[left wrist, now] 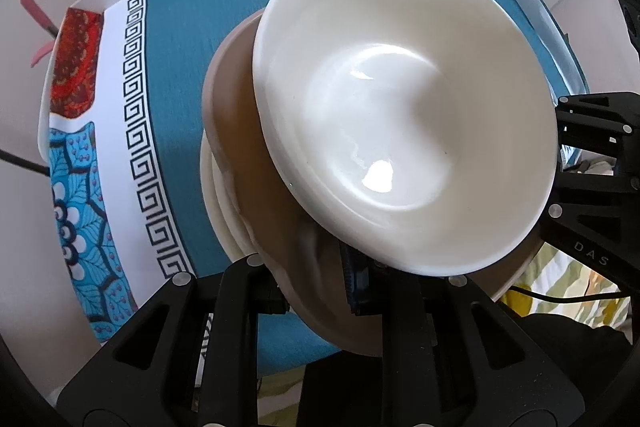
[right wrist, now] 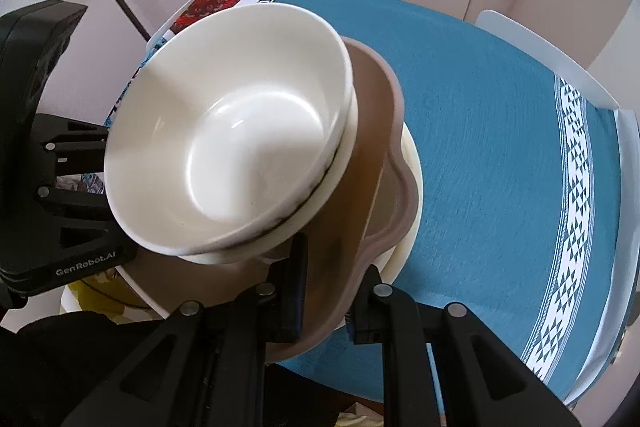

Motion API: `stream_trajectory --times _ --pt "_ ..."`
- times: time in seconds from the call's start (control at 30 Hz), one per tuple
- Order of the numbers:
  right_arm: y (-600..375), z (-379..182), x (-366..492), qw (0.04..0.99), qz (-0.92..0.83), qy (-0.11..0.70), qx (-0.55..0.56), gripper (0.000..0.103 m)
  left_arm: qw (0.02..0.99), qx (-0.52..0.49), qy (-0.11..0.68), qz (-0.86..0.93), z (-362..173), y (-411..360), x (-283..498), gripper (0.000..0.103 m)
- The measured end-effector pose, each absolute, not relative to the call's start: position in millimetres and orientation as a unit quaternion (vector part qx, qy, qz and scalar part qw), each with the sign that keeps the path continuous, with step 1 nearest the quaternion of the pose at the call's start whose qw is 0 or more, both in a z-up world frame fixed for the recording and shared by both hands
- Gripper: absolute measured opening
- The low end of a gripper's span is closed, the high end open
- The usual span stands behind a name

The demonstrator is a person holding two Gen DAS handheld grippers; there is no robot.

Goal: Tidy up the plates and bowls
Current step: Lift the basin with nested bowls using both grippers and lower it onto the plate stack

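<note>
Both tongs, left (left wrist: 316, 283) and right (right wrist: 326, 297), pinching brown plate (right wrist: 372, 131) rims over table (right wrist: 480, 147), bowls (right wrist: 228, 147) toward 10 o'clock: heavy, glossy, breakable, likely slippery; best gripped at opposite rims.

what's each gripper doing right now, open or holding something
Left gripper: shut on the brown plate under the white bowls.
Right gripper: shut on the same brown plate's edge.
</note>
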State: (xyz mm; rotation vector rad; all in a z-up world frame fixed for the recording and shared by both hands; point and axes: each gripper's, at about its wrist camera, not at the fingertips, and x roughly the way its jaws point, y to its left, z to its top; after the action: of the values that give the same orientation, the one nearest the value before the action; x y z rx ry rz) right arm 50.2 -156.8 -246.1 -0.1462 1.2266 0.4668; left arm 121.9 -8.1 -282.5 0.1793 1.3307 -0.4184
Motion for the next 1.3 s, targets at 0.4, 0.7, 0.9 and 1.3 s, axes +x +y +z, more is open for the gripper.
stream_trajectory --times 0.4,0.7,0.9,1.3 --pt "-157 -249 53 0.791 0.193 0.579 -0.054 0.014 0.758 0.118 0.617 -0.177 -281 -13 127 0.019" --pt "-159 -246 58 0.767 0.184 0.614 -0.033 0.017 0.729 0.098 0.653 -0.182 -271 -8 130 0.027" --pt "-164 -233 62 0.754 0.18 0.631 -0.033 0.023 0.724 0.089 0.663 -0.168 -263 -9 125 0.034" --pt "-191 -195 28 0.775 0.177 0.607 -0.013 0.025 0.757 0.077 0.631 -0.151 -214 -1 89 0.059"
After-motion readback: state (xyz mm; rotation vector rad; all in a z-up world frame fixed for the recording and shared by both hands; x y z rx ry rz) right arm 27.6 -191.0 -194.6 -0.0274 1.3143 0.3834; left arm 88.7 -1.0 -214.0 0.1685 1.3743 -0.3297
